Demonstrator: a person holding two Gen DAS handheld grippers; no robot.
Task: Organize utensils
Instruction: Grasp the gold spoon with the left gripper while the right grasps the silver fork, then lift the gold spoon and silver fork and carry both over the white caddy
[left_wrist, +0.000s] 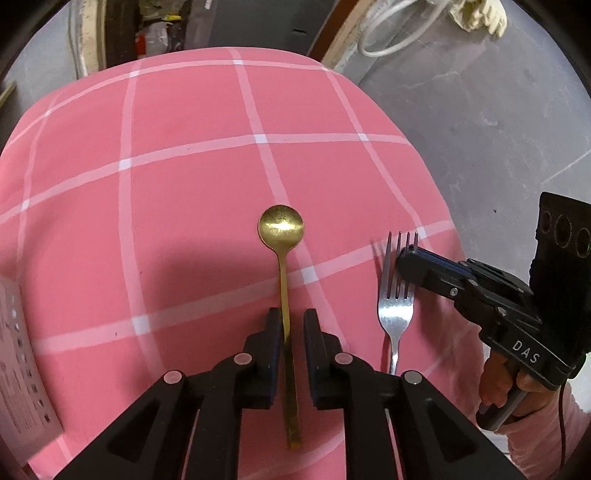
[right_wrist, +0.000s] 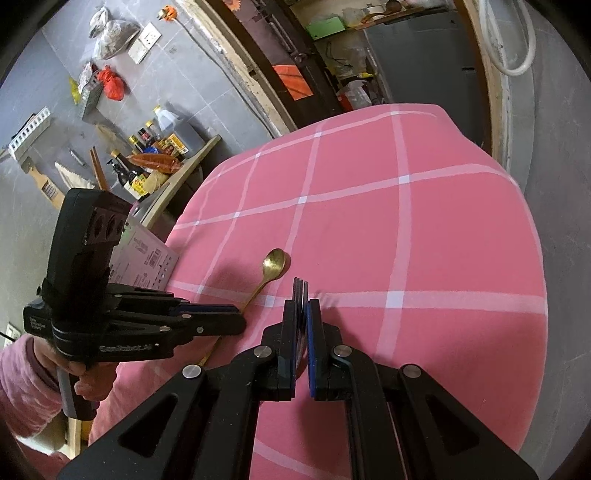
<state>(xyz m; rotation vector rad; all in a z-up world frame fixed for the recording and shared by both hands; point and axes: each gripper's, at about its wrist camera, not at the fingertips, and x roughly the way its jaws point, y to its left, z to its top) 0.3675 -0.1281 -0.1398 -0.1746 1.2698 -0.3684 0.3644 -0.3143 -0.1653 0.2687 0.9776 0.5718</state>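
Note:
A gold spoon (left_wrist: 281, 229) lies on the pink checked tablecloth (left_wrist: 184, 192), bowl pointing away. My left gripper (left_wrist: 291, 321) is open, its fingers on either side of the spoon's handle with a gap on the right. A silver fork (left_wrist: 396, 310) lies to the spoon's right, tines pointing away. My right gripper (left_wrist: 406, 267) is at the fork's tines. In the right wrist view the right gripper (right_wrist: 302, 314) has its pads close around the fork's tines (right_wrist: 300, 291), seen edge-on. The spoon (right_wrist: 274, 263) and the left gripper (right_wrist: 236, 322) show to the left there.
A printed white sheet (left_wrist: 22, 373) lies at the table's left edge. The table's right edge (left_wrist: 443, 206) drops to a grey floor. A shelf with bottles (right_wrist: 155, 155) stands beyond the table's left side. A white hose (right_wrist: 517, 44) hangs at the back.

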